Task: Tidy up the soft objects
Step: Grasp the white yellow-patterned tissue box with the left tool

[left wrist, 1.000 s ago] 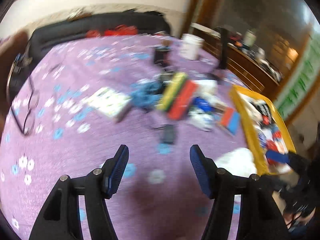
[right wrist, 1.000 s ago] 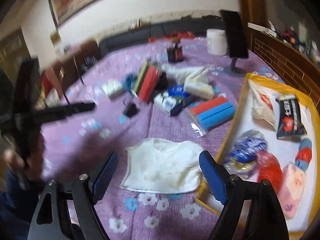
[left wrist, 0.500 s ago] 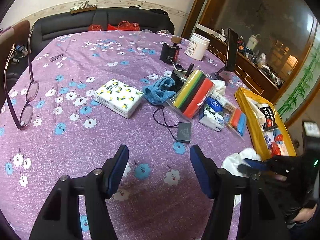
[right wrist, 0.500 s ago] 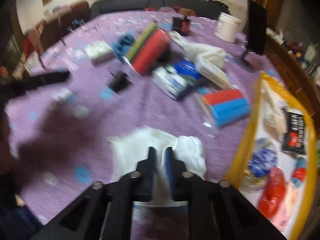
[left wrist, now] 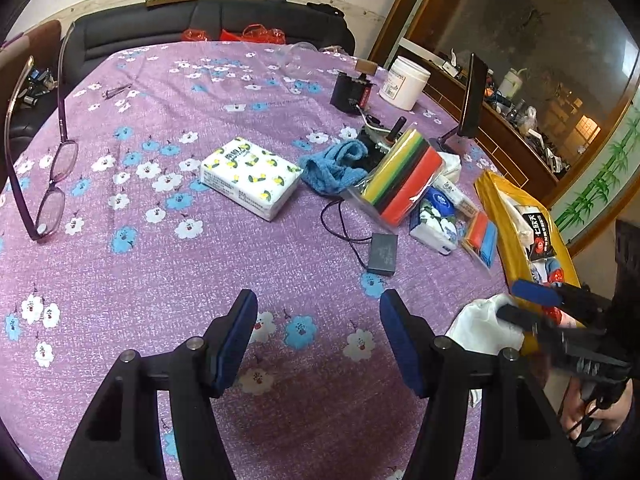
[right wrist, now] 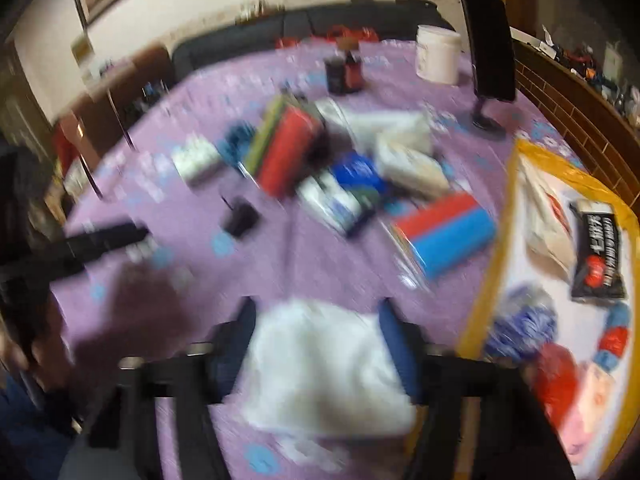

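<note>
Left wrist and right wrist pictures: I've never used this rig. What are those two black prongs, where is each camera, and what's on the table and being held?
There is no robot arm: a person carries one two-finger gripper in each hand, with a camera on each looking along its fingers.

In the left wrist view, the left gripper is open and empty above the purple flowered tablecloth. Ahead lie a tissue pack, a blue cloth, a pack of coloured sponges, glasses and a yellow-rimmed bin at the right.

The right wrist view is blurred. The right gripper has a white cloth between its fingers and its jaws are opening; whether the pads press on the cloth I cannot tell. The left view shows this gripper beside the bin.
</note>
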A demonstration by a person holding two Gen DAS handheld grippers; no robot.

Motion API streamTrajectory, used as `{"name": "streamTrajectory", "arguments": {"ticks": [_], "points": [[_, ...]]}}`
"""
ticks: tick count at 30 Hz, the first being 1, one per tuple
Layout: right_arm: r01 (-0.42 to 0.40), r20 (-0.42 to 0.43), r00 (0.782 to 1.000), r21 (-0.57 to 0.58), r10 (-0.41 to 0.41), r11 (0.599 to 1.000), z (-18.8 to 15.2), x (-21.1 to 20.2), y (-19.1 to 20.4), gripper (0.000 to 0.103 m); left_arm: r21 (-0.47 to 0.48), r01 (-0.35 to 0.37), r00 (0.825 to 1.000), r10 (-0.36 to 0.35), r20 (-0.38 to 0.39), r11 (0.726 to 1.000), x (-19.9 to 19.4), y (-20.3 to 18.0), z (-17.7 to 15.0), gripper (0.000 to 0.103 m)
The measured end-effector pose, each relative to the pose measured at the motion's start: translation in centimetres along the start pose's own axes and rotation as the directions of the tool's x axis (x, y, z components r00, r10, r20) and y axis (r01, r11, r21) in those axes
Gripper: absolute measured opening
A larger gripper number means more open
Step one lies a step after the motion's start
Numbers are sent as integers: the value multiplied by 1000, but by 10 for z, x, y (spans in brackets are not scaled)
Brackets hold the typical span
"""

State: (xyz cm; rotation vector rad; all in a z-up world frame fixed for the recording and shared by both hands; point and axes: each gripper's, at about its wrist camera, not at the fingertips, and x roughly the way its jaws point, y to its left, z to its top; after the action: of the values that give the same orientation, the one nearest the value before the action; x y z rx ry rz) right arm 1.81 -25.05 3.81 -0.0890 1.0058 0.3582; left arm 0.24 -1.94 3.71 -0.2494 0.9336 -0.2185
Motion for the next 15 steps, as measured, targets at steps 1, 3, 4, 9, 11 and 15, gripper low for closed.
{"name": "streamTrajectory", "arguments": {"ticks": [1,3,4,9,11,15], "points": [[31,-15,999,-29,-31,999,-3,2,-1,70,4,1,1000,-1,-4,1000,2,-1,0,63],[97,-70,992,-94,-104,991,-8,10,0,70,14,6,1000,-6,-10,1000,4,-3,0,63],[117,-83,988,-118,-127,986,-10,13,0,70,23,11,1000,-10,-12,1000,4,-6,-1,63],[88,-94,990,-206,-109,975,-20,25,7,33,28,20,1000,-19,-24,999,4,-9,-1,63],[61,-84,993,-199,-79,978,-18,23,11,9,11,14,999,-14,-33,1000,3,-7,-1,63],[-67,40,997,-143,73,987,-6,2,20,9,-2,5,999,-5,-32,1000,-5,-6,1,63]]}}
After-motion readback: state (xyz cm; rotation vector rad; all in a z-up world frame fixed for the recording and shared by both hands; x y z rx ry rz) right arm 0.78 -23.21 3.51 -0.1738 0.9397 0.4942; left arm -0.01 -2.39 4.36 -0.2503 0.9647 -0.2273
